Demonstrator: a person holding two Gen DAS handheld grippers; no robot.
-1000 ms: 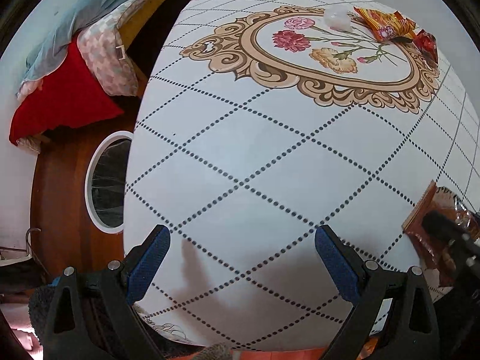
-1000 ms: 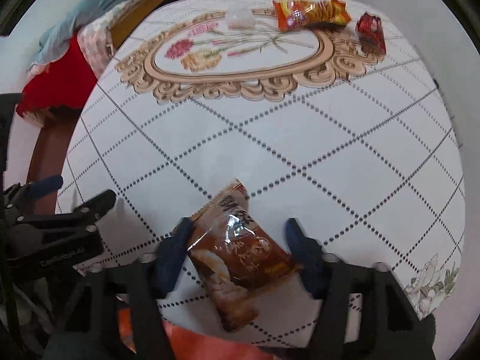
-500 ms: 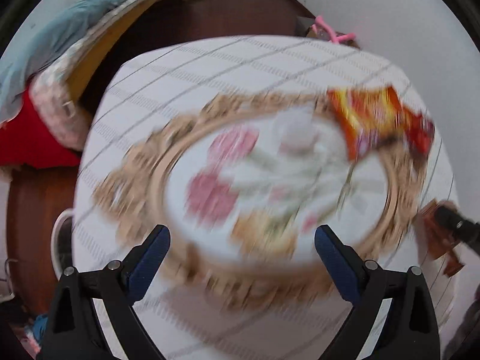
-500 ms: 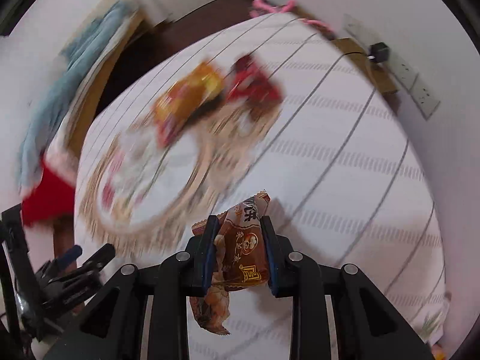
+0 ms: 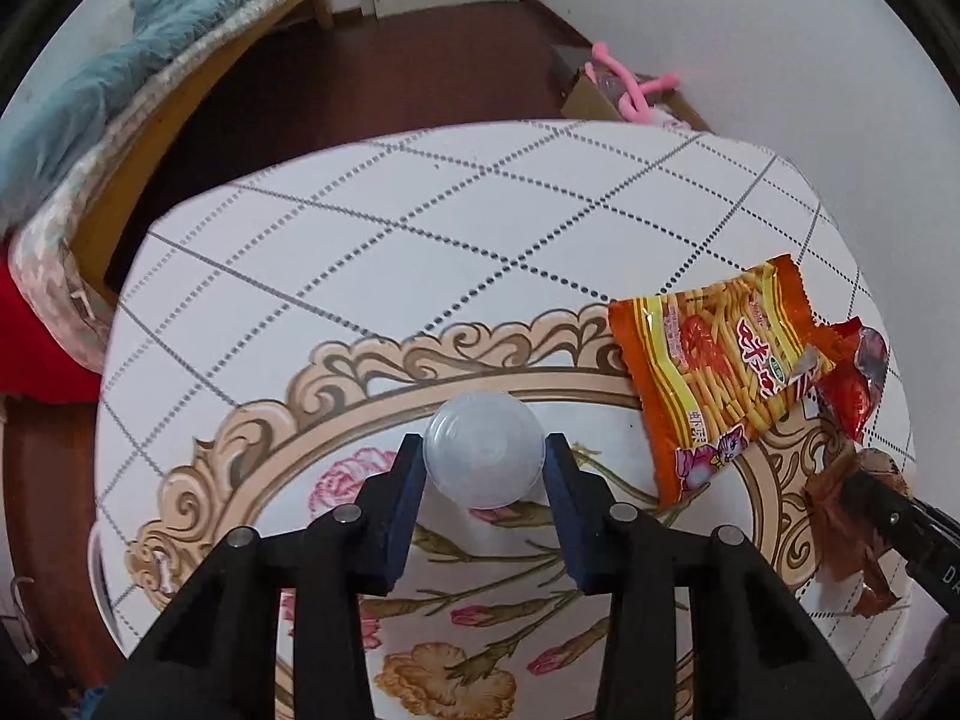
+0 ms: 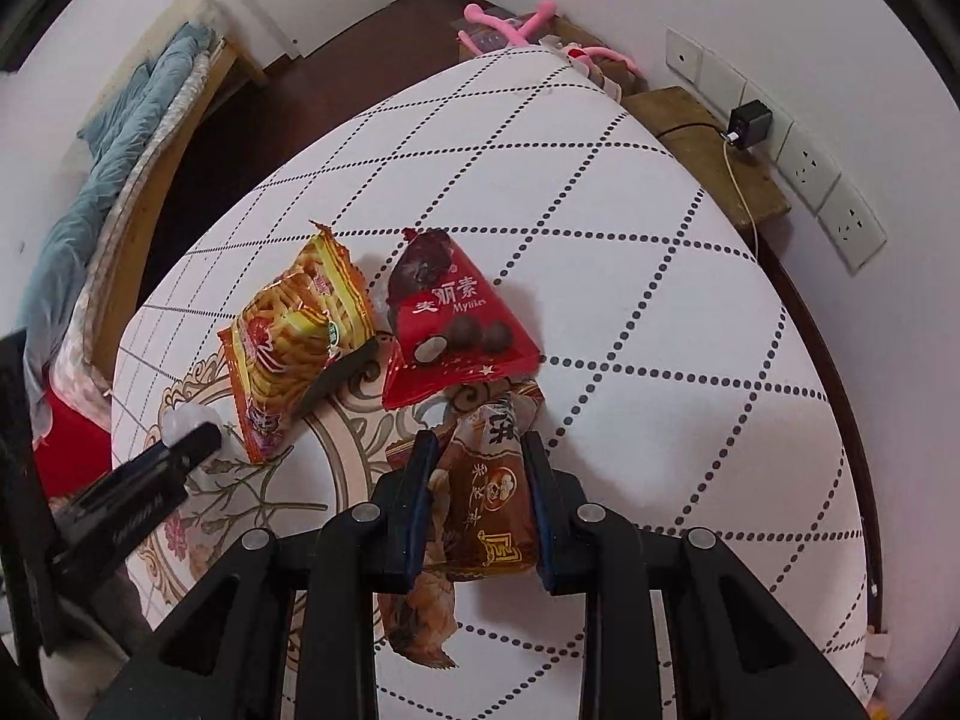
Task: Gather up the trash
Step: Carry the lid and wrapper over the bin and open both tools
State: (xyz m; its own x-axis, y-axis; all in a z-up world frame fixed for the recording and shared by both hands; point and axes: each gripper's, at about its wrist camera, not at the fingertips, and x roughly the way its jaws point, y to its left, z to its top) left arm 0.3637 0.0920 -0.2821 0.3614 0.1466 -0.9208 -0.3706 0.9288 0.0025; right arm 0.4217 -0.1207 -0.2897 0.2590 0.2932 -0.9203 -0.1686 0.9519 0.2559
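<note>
My left gripper [image 5: 483, 450] is shut on a clear plastic cup [image 5: 483, 449] that lies on the table's flower pattern. An orange snack bag [image 5: 720, 360] lies to its right, with a red chocolate bag [image 5: 852, 384] beyond it. My right gripper [image 6: 477, 450] is shut on a brown snack bag [image 6: 489, 498] and holds it over the table, just in front of the red chocolate bag [image 6: 456, 324]. The orange snack bag [image 6: 294, 330] lies to its left. The brown bag also shows at the right edge of the left wrist view [image 5: 840, 516].
The round table [image 5: 420, 228] has a white cloth with dotted diamonds. A bed [image 5: 120, 108] stands at the left. A box with pink hangers [image 5: 630, 90] sits on the floor behind the table. Wall sockets [image 6: 798, 162] and a wooden shelf [image 6: 708, 138] are at the right.
Both grippers have moved far forward across the table. The left gripper, open before, has closed on the clear cup. The right gripper closed on the brown bag and carried it to the red bag.
</note>
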